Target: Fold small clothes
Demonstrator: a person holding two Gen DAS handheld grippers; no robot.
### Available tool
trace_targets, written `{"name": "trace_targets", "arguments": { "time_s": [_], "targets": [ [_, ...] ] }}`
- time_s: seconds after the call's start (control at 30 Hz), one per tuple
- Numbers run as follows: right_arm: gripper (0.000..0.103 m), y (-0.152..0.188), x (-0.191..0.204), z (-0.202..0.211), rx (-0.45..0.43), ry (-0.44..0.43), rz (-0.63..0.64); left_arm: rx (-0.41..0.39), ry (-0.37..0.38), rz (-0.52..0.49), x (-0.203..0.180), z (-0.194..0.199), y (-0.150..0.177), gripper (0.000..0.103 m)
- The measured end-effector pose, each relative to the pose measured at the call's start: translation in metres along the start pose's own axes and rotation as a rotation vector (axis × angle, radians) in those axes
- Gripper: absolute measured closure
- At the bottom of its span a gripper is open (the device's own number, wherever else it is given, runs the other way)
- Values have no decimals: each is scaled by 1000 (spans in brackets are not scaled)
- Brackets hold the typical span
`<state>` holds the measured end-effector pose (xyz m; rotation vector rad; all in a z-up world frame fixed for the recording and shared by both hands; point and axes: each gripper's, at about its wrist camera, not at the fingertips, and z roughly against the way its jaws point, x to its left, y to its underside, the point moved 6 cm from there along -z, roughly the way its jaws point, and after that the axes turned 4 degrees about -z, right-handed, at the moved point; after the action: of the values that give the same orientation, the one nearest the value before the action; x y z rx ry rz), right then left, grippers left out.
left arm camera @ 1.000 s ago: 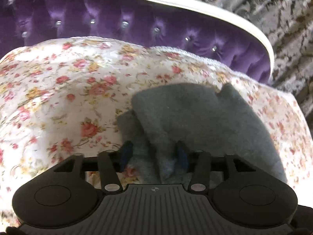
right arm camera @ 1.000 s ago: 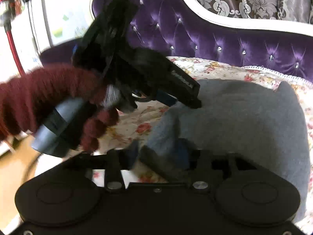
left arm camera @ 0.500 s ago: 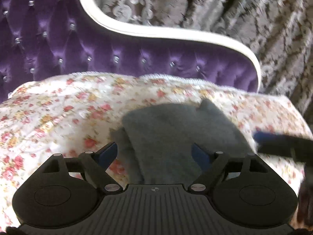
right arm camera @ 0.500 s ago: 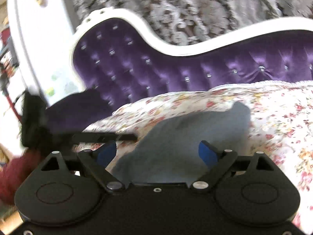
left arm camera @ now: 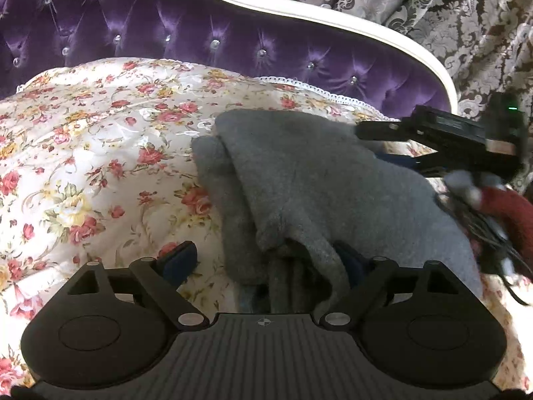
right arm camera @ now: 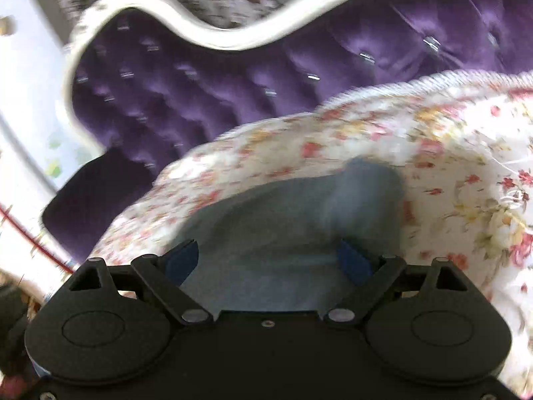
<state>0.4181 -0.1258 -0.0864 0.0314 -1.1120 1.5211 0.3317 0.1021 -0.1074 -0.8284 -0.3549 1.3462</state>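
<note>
Left wrist view: soft, light grey garment (left arm camera: pixel 319 180) lies folded; left gripper (left arm camera: pixel 266 260) and right gripper (right arm camera: pixel 266 260), just opened wide, hold nothing; I'd pinch a doubled edge.

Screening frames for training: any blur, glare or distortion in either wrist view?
Left wrist: sharp, fisheye bends the sofa rail, mild glare on the floral cover. Right wrist: heavy motion smear across the grey garment and tufted back, blown-out white at left.

Black tongs (left arm camera: pixel 266 260) with blue pads (right arm camera: pixel 181 261); a dark red knitted sleeve (left arm camera: pixel 506 210).
</note>
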Motion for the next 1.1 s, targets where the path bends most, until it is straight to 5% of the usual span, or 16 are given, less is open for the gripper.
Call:
{"name": "trace_targets", "arguments": {
  "time_s": [0.17,0.3,0.5,0.7,1.0,1.03,1.1],
  "targets": [
    [12,-20,-14,-2,-50,48,-23,14,7,1,-4,0,-1,12],
    [10,-19,-8,27,-106,-5,-27,36,30,17,-1,-1,-1,10],
    [7,8,-18,58,-64,-30,-46,77,75,49,2,-5,-6,9],
    [7,30,-29,50,2,-147,-142,109,227,165,1,-9,-9,9],
    [0,28,-9,18,16,-259,-152,110,343,222,-9,-30,-19,1],
    [0,27,-8,15,18,-265,-156,113,370,229,-11,-32,-21,2],
    [3,26,-4,12,28,-267,-154,120,420,248,-17,-36,-23,30]
  ]
}}
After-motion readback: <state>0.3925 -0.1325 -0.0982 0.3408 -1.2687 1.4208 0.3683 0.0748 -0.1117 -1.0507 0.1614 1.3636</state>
